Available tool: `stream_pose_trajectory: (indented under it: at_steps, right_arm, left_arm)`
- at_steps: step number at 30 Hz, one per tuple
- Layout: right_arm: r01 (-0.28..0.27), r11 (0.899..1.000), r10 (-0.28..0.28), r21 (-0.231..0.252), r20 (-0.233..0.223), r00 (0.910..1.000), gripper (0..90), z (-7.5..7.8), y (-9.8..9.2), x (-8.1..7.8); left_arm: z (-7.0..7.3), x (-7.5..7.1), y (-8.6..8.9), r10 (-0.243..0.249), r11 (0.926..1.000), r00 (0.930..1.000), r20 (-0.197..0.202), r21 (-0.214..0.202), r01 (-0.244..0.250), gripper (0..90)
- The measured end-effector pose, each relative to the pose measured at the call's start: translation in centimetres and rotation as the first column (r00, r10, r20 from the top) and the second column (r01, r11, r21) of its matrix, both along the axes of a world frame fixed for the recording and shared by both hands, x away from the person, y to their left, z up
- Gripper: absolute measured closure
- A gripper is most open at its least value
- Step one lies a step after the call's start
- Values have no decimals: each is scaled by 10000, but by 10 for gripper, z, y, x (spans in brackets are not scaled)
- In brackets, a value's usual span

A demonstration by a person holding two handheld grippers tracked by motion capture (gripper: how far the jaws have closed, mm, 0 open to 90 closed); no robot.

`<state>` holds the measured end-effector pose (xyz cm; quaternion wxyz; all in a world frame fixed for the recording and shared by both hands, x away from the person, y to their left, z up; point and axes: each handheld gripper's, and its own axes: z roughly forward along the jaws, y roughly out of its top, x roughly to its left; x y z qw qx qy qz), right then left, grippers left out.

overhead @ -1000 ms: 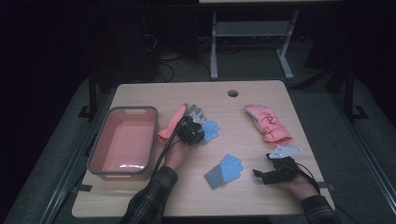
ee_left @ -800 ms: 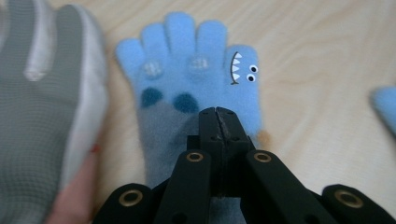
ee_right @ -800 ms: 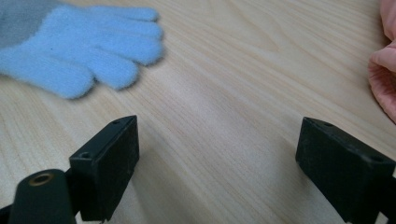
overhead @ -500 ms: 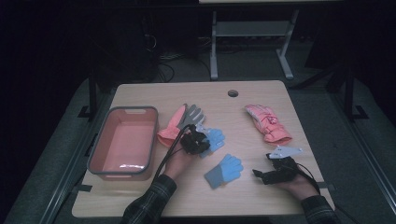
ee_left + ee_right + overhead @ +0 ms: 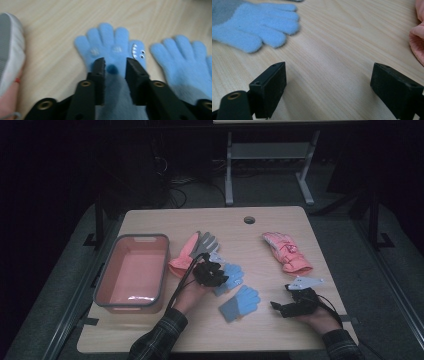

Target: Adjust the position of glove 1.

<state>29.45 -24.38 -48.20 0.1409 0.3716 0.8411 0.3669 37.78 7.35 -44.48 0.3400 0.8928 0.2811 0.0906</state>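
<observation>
The right gripper [image 5: 281, 307] is rested near the table's [image 5: 150, 330] front edge, jaws wide and empty. The left gripper [image 5: 114, 67] is set over a blue glove [image 5: 110, 47]; its jaws, just opened, straddle the fabric ungripped. Beyond lies a pink bin [image 5: 131, 271].

cuff of blue glove [image 5: 112, 50]: behind jaws | second blue glove [image 5: 185, 62]: cut off, perhaps blurred

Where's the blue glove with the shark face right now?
In the high view, mid-table under the left gripper: the shark-face glove lies between the pink-and-grey gloves and the plain blue glove.
</observation>
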Motion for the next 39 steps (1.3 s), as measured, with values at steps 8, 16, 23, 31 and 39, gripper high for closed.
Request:
stream_pose_trajectory:
  at_steps: [8, 16, 23, 31, 39]
  right_arm:
    - [2, 10000, -2, 4, 1, 10000, 132, 0, 0, 0]
    - [8, 10000, -8, 10, 4, 10000, 131, 0, 0, 0]
    - [5, 10000, -5, 9, 4, 10000, 131, 0, 0, 0]
    - [24, 10000, -24, 16, -15, 10000, 132, 0, 0, 0]
    - [44, 10000, -44, 16, -26, 10000, 132, 0, 1, 0]
  left_arm:
    - [-16, 6, -6, 5, 9999, 9999, -165, 100, -3, 604]
    - [-18, 6, -6, -332, 9994, 9994, 48, 120, 332, 848]
    - [-8, 6, 3, -380, 9979, 9990, -237, -540, 367, 867]
    - [17, -11, 9, -606, 9862, 9965, -577, -1576, 508, 867]
    - [25, -37, 4, -953, 9754, 9907, -976, -2079, 733, 866]
